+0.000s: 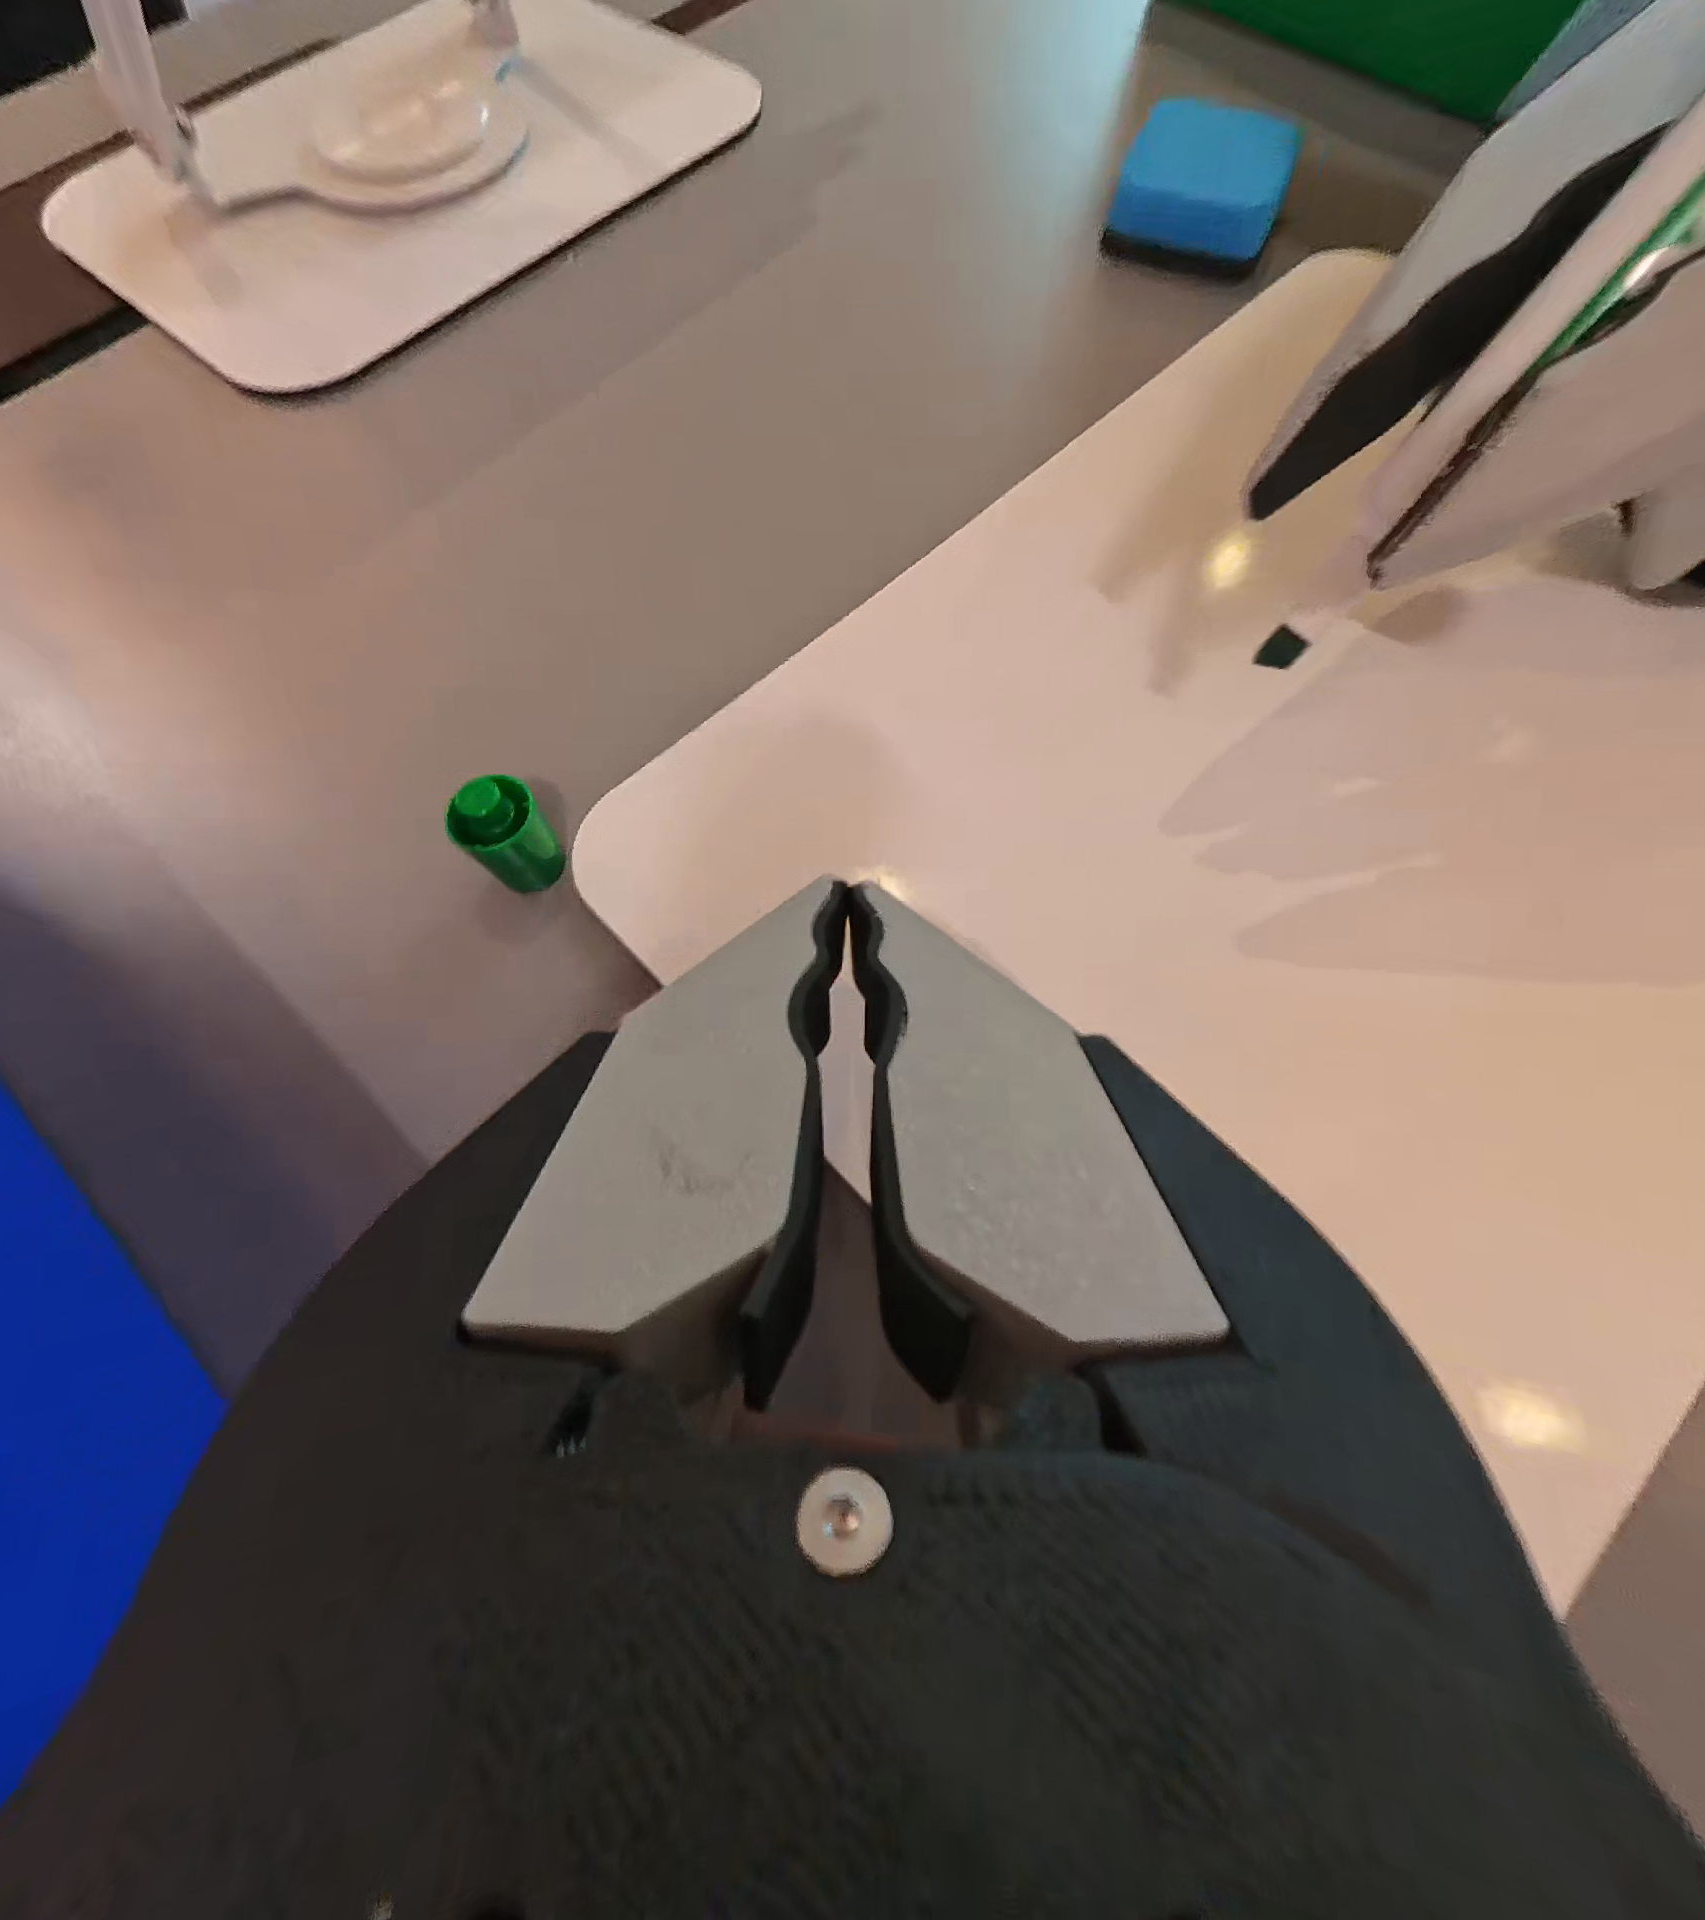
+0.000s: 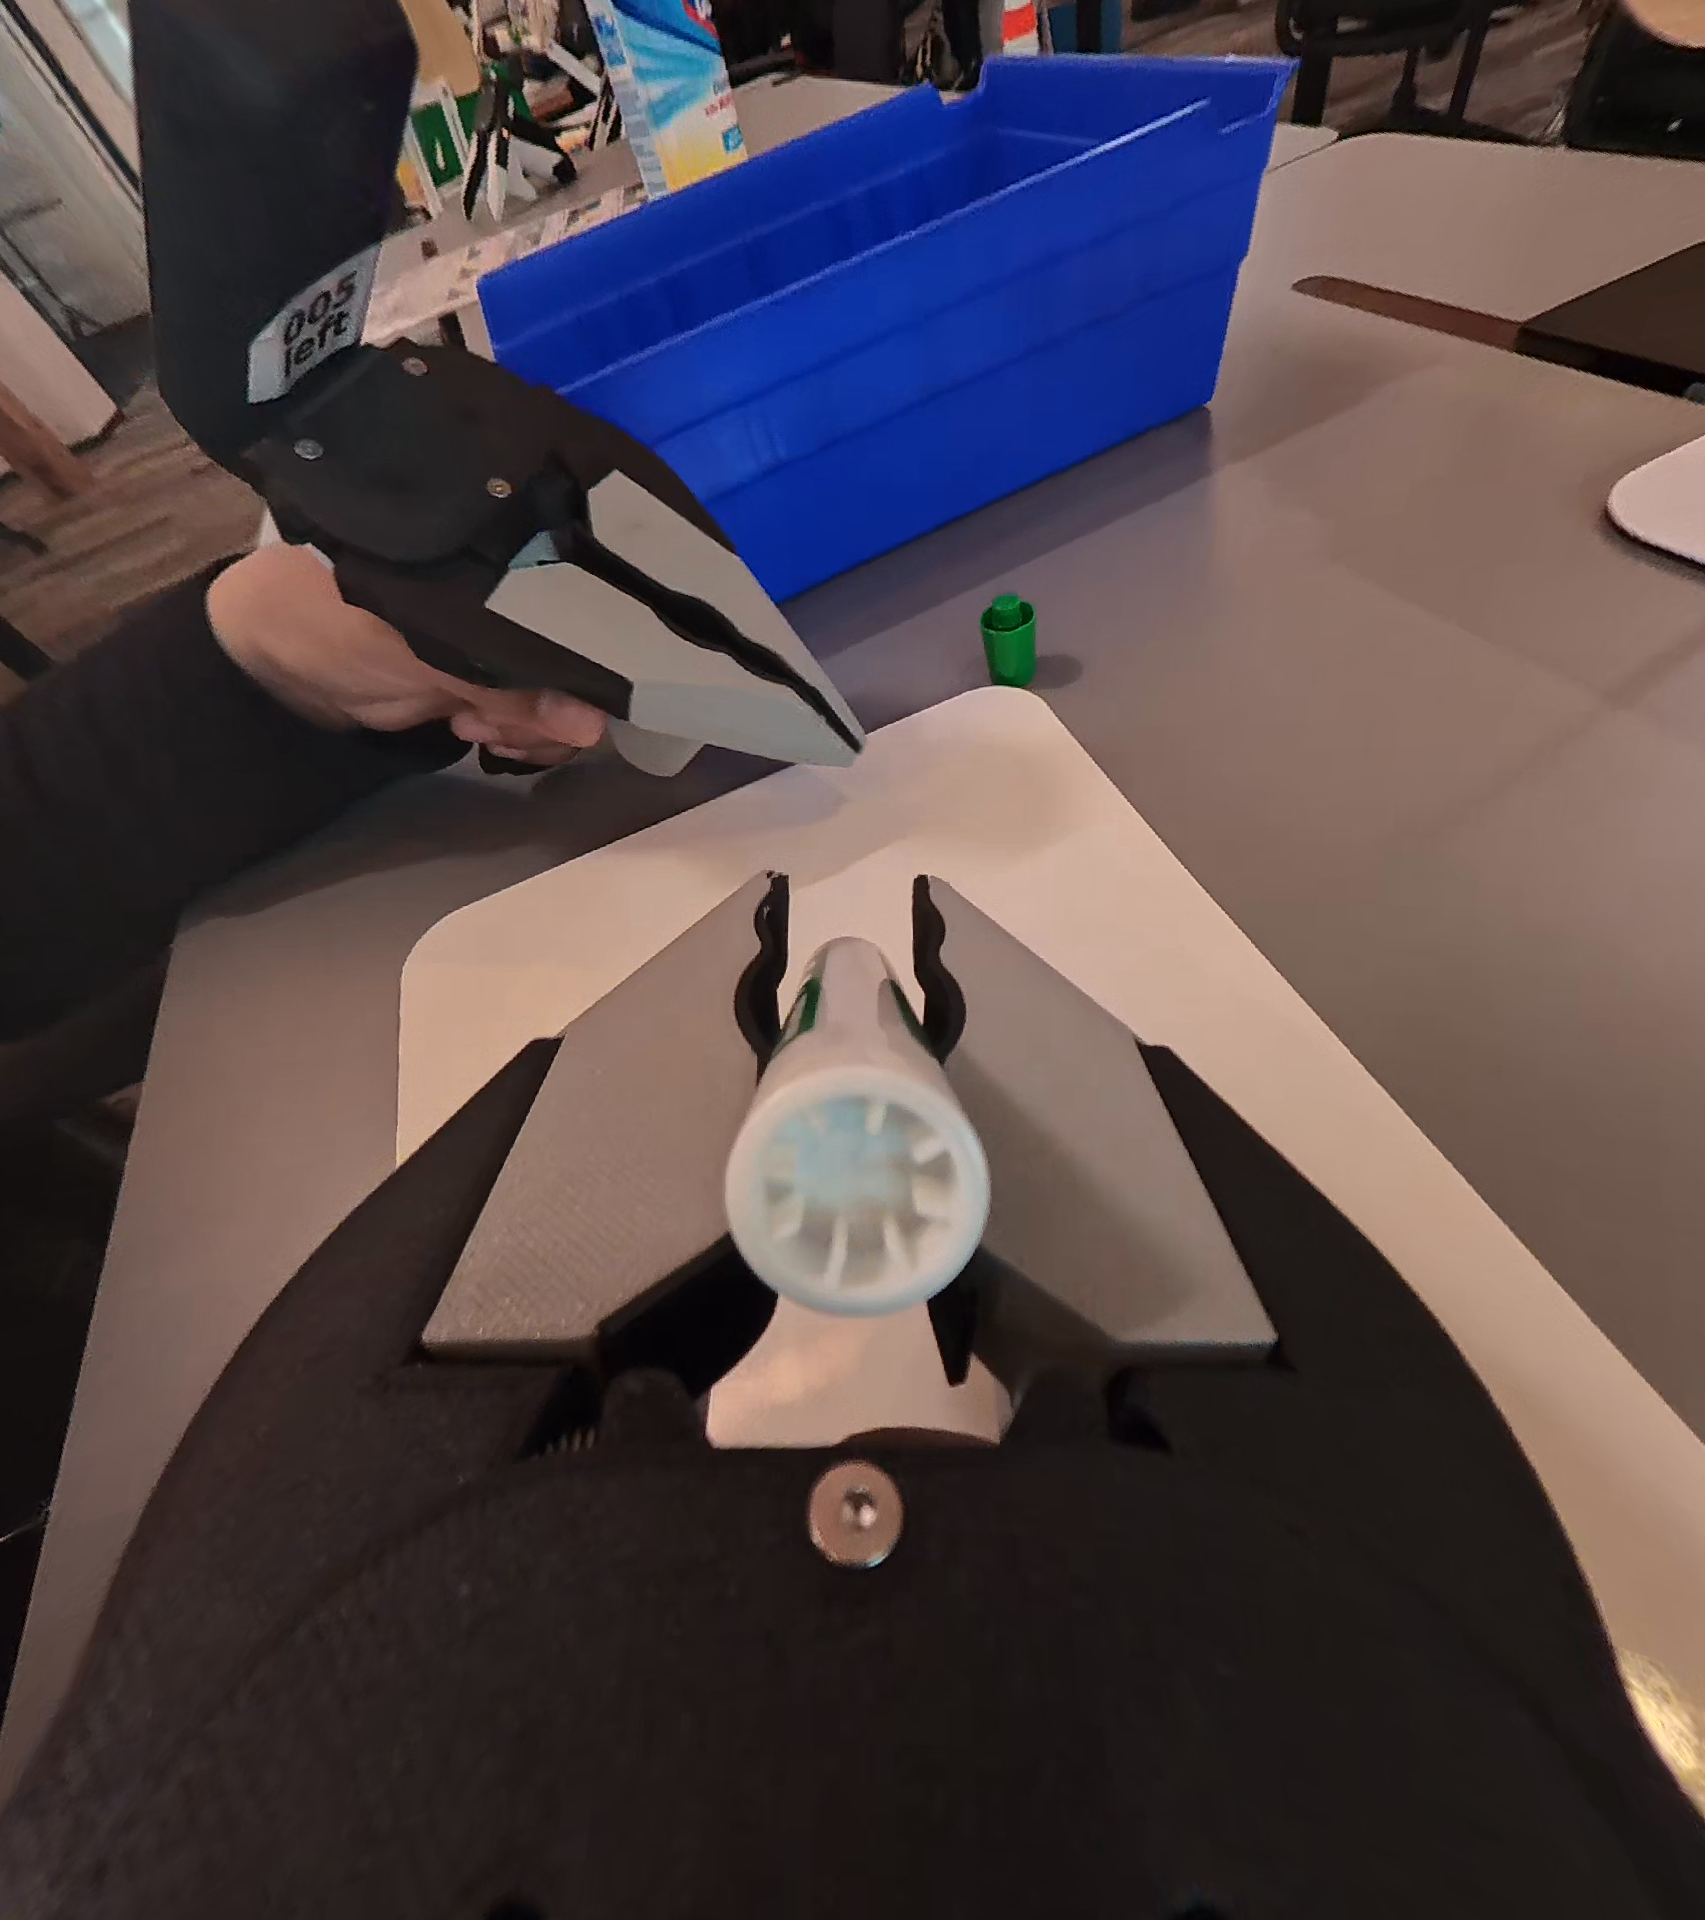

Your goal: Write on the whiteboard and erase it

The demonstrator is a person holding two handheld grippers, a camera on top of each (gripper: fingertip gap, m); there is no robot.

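Marker [image 2: 853,1049] points down-forward, tip at whiteboard [image 2: 1087,831].

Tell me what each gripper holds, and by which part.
Right gripper clamps the marker around its barrel, nearer the tip end. Left gripper is shut, holding nothing.

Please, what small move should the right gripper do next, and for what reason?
Probably lower the marker a little so that its tip meets the whiteboard. The right gripper is shut on the marker, the green cap is off, the tip seems just above the board, and no stroke shows yet.
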